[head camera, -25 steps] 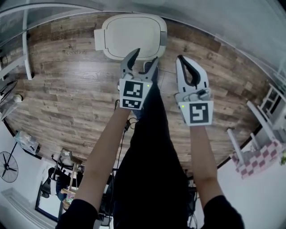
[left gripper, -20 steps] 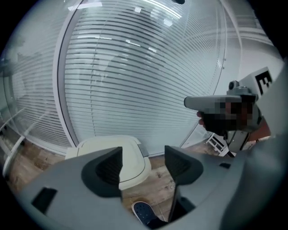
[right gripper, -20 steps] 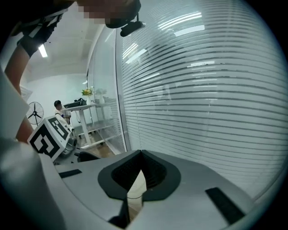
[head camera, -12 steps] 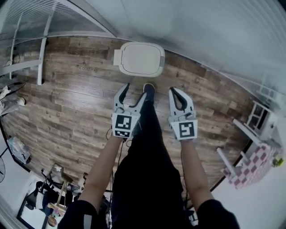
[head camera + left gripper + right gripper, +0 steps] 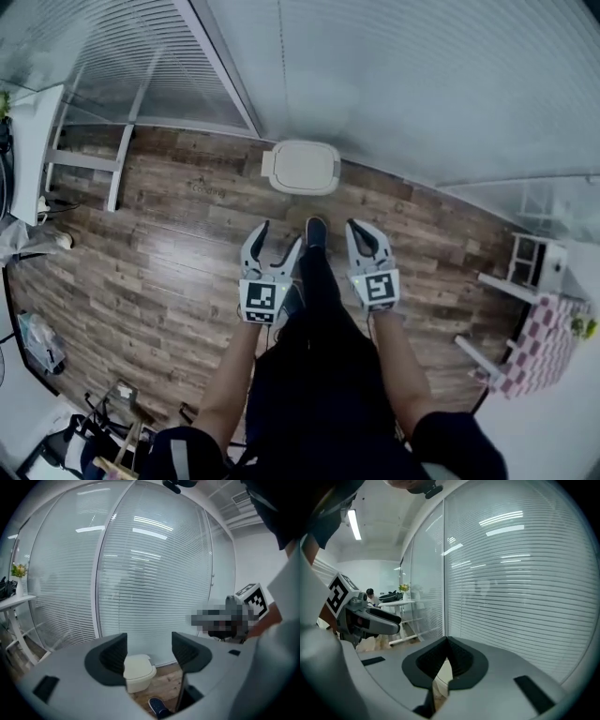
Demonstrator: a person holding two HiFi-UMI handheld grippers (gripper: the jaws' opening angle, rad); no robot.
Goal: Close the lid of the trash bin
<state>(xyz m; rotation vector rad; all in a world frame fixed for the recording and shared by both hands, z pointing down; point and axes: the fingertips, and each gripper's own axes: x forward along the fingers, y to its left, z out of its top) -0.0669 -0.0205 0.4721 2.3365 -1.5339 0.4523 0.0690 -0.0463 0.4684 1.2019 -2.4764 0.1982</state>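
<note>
Trash bin (image 5: 302, 168) on floor by glass wall, lid (image 5: 304, 163) down: closing looks done. Left gripper (image 5: 279, 236) jaws just opened wide, nothing between; right gripper (image 5: 356, 227) jaws together, empty. Next: only confirm lid seated

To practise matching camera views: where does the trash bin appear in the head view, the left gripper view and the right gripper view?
Head view: trash bin, upper centre.
Left gripper view: low centre, just left of middle.
Right gripper view: only a pale sliver low down, probably the bin.
Shared landmark: the glass wall with blinds behind it.
</note>
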